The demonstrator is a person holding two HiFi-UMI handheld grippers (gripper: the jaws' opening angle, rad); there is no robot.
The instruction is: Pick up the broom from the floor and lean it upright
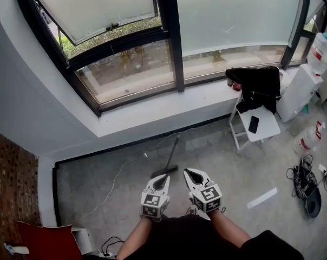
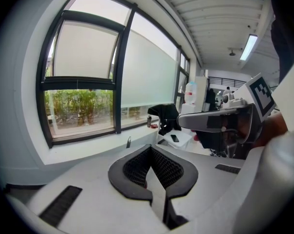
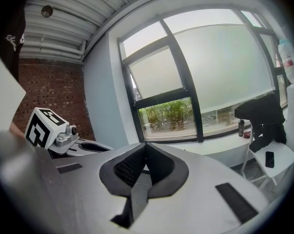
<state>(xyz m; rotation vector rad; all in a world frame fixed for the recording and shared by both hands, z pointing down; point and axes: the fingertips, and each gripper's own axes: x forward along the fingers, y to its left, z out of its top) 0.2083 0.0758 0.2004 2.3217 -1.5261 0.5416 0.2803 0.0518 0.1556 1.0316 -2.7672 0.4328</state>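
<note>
Broom (image 1: 172, 153) is on the floor (image 1: 120, 194) below the window wall (image 1: 152, 118), straight ahead of both tools. Its dark head end (image 1: 164, 171) is nearest the person. The handle runs away toward the wall, tipped slightly right in the head view, with its far tip about at the baseboard. It looks flat on the floor, but from this steep angle the far tip could be resting low on the wall, so I can't tell lying from already leaning.

Left tool (image 1: 162, 179) is clenched with nothing between the jaws. Right tool (image 1: 191, 173) is clenched too, and empty. Both are held side by side, close together, above the floor and short of the broom.

The left tool lines up almost on the head end, just behind it in the head view. The right tool sits a bit to the right of the handle line, so the left hand is nearer the head end. The long axis runs roughly the way the tools point, away from the person. The broom is not made out in either gripper view.
</note>
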